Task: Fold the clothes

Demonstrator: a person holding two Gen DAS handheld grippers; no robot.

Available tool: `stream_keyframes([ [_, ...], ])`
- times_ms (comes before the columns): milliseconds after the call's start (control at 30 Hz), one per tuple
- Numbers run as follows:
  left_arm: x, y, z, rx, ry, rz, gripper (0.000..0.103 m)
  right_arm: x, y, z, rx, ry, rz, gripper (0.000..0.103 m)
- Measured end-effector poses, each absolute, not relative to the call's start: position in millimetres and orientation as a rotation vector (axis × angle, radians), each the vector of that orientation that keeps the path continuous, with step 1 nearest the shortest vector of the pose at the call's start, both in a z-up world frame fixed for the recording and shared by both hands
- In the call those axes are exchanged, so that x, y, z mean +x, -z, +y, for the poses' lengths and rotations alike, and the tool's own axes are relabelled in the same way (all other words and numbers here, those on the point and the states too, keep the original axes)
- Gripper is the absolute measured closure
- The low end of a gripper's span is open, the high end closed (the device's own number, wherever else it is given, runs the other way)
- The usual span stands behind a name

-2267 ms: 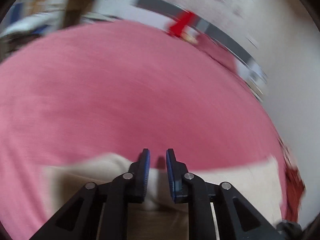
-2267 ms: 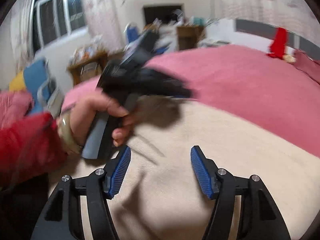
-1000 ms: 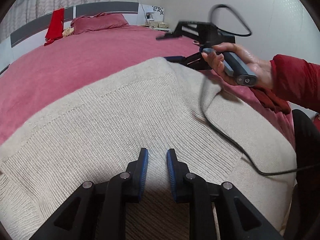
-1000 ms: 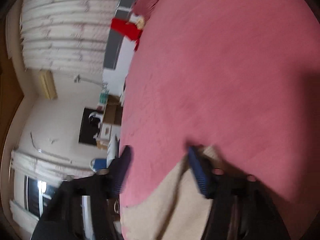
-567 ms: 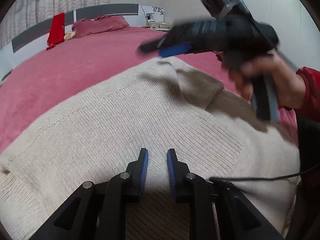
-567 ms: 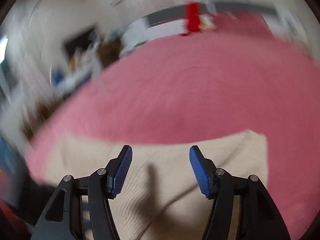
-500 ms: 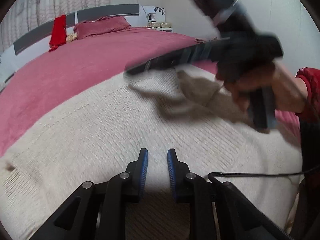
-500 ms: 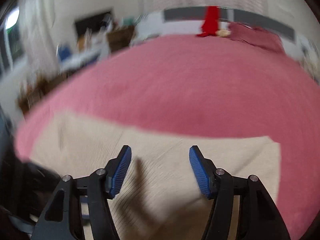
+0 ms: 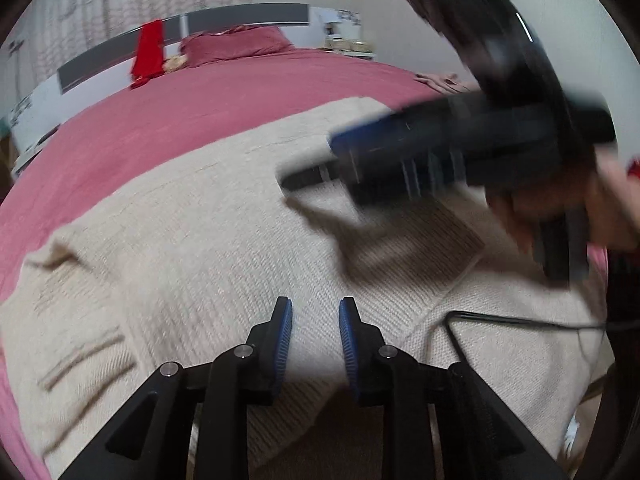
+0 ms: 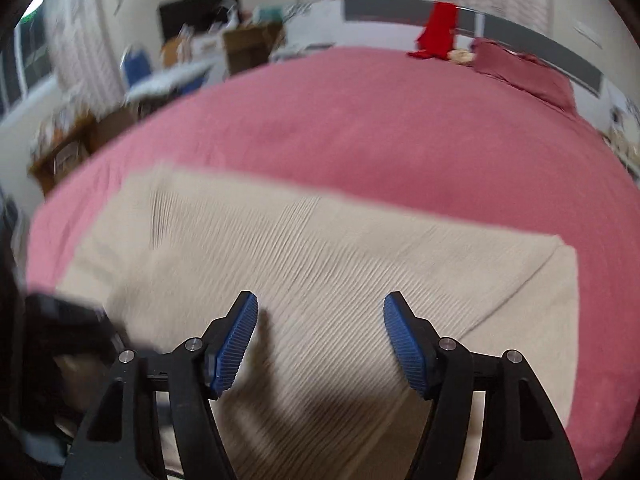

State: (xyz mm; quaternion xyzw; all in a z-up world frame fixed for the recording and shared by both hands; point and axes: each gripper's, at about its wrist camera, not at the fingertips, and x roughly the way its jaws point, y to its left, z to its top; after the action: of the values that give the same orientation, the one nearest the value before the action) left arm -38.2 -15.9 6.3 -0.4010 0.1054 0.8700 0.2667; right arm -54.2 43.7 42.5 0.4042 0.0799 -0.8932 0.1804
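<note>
Spread wide across both views, a pink bedspread point(image 9: 168, 120), soft, matte, and smooth, running back to a grey-and-white headboard point(image 9: 240, 20) with a red cloth point(image 9: 148, 52) draped over it and a matching pink pillow point(image 9: 236, 46) alongside. Lying flat on the near part of the bed, a cream knitted sweater point(image 9: 192, 240), ribbed in fine parallel rows, roughly rectangular in the right wrist view with a straight far edge and a squared corner at the right; plenty of bare pink beyond that far edge and to the right of that corner. In the left wrist view, a small raised wrinkle at the sweater's left edge and a darker folded panel toward the right. Trailing across the knit at lower right, a thin black cable point(image 9: 500, 320). Left gripper point(image 9: 315, 320) angled down over the sweater, blue ridged pads narrowly apart and opening, nothing pinched between them, knit visible through the gap. Right gripper point(image 10: 320, 320) likewise above the fabric, jaws wide and opening further, released, clasping nothing; in the left wrist view seen blurred point(image 9: 320, 168) at upper right, gripped by a hand point(image 9: 568, 216) with a red sleeve behind.
</note>
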Motion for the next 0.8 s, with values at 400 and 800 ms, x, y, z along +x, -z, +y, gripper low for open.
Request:
stream_keyframes([
  [400,2,-6,-20,-1.123,-2.515,0.350,0.078,-6,-34,62,1.275,2.499,0.185,0.021],
  [800,2,-12,-89,-1.243,-2.708,-0.166,0.078,-57,-52,-50,1.082,2.368,0.416,0.021],
])
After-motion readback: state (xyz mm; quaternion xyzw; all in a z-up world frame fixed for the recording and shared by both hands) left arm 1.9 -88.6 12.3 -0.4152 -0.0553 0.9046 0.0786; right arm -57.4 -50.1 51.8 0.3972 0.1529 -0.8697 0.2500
